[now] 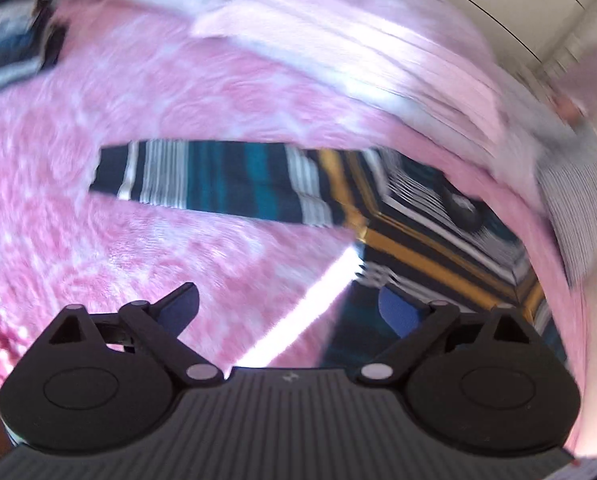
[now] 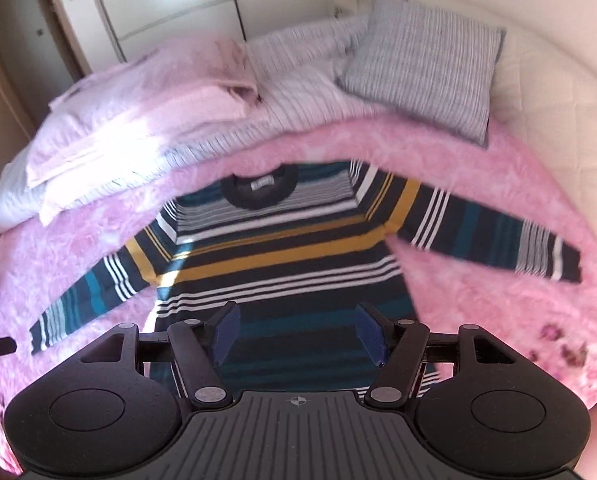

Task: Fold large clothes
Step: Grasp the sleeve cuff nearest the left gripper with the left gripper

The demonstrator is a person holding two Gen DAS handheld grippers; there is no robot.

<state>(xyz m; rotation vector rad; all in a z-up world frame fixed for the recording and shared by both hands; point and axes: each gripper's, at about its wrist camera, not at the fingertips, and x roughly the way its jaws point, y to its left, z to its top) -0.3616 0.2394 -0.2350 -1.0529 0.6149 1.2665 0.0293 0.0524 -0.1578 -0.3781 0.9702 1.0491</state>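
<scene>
One pink fuzzy blanket (image 2: 478, 168) covers the bed.

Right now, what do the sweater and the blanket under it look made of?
Sweater: likely a soft matte knit, judging by its ribbed collar and woven-in stripes. Blanket: probably plush fleece or faux fur, with a fuzzy, mottled pink pile.

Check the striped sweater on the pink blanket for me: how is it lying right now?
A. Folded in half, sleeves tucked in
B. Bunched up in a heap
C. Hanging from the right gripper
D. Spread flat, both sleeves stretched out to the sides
D: in the right wrist view the sweater lies flat on the pink blanket, collar away from the camera, one sleeve out to each side; the right gripper is open and holds nothing.
</scene>
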